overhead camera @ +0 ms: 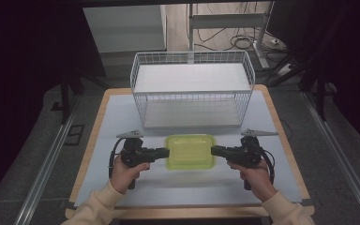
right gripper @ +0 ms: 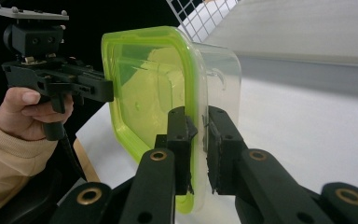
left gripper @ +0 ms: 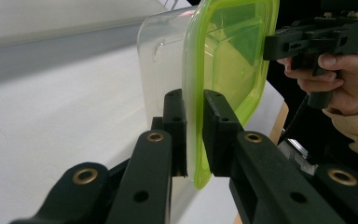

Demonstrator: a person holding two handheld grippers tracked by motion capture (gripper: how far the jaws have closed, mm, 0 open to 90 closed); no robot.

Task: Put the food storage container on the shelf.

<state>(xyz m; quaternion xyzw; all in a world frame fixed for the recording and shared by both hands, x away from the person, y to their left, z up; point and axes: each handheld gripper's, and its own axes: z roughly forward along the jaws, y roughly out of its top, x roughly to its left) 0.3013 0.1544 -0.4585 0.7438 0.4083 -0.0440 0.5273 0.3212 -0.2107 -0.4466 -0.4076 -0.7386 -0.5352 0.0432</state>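
- The left tool (overhead camera: 161, 152) is closed on the near rim of the green-lidded container (overhead camera: 190, 151); in the left gripper view its jaws pinch the lid's edge (left gripper: 193, 135) between them.
- The right tool (overhead camera: 217, 151) clamps the opposite rim, jaws pressed on the lid and clear wall (right gripper: 198, 135).
- The container sits between the two tools, over the bench (overhead camera: 178, 192).
- Beyond both tool tips stands a white wire basket (overhead camera: 192, 89), apart from the container.

Clear plastic box (overhead camera: 190, 152) with lime-green lid (left gripper: 228, 60), closed, on counter (overhead camera: 122, 122) just before wire basket (overhead camera: 192, 89).
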